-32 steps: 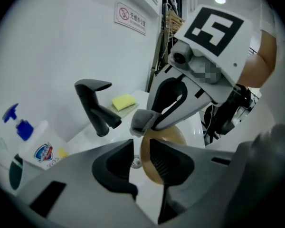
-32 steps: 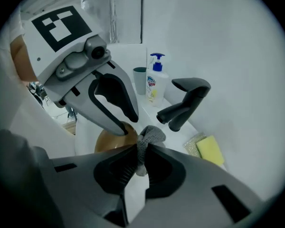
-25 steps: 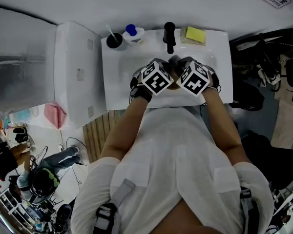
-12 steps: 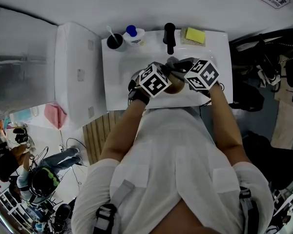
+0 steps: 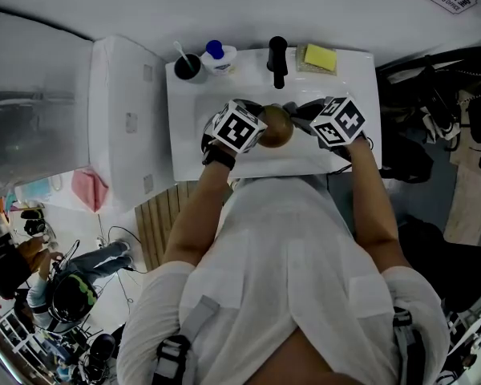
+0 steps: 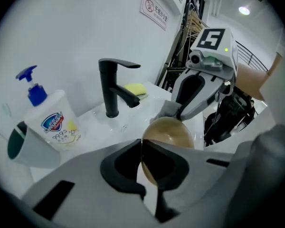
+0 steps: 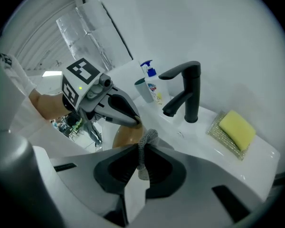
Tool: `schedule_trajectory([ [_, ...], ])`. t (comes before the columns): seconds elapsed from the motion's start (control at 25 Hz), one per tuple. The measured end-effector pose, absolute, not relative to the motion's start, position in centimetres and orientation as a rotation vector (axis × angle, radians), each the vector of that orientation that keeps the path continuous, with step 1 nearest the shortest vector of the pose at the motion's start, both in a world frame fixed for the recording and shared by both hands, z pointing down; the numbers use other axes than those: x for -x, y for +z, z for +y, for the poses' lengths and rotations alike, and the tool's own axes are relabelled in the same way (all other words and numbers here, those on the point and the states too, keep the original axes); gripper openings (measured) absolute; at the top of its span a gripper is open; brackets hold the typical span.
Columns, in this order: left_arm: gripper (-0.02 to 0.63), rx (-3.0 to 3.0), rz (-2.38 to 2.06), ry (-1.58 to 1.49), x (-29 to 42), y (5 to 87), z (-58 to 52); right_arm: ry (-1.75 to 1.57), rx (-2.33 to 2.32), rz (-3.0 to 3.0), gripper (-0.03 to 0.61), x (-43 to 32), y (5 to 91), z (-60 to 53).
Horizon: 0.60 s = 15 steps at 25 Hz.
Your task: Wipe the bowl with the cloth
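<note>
— How are the hands posed?
— Both slant down over the white sink (image 5: 191, 123). The left gripper (image 6: 141, 146) is clamped shut on the rim of the brown bowl (image 6: 170, 129), which it holds on edge above the basin.
— And the right?
— The right gripper (image 7: 141, 150) has just been closing its jaws, and they now pinch the grey cloth (image 7: 147, 137) at the bowl's far edge. The head view hides both grips under the marker cubes.

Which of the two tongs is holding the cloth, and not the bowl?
The right tongs: a grey cloth is pinched between them. The left tongs are shut on the rim of the brown bowl instead.
</note>
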<state>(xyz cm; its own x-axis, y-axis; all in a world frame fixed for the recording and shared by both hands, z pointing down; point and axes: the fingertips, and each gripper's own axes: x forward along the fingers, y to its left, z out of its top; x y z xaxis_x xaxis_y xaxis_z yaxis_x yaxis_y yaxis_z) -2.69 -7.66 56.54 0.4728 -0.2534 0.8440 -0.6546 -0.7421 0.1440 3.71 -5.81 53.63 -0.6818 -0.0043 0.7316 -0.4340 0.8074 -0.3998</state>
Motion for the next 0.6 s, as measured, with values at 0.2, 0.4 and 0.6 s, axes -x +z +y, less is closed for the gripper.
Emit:
schedule_trajectory([
  [0.2,0.018,-2.290,-0.722,1.220,2.1,56.3,-7.2,0.737,-0.318,-2.298,0.090,-2.7,52.9,-6.2],
  [0.4,0.018,-2.321,-0.652,1.269,0.7,56.4,-6.2,0.663,-0.250,-2.277,0.146,-1.1,53.0,-6.1],
  [0.6,0.018,-2.263,-0.750,1.192,2.0,56.3,-7.4,0.512,-0.250,-2.168,0.133,-1.7,55.1,-5.7],
])
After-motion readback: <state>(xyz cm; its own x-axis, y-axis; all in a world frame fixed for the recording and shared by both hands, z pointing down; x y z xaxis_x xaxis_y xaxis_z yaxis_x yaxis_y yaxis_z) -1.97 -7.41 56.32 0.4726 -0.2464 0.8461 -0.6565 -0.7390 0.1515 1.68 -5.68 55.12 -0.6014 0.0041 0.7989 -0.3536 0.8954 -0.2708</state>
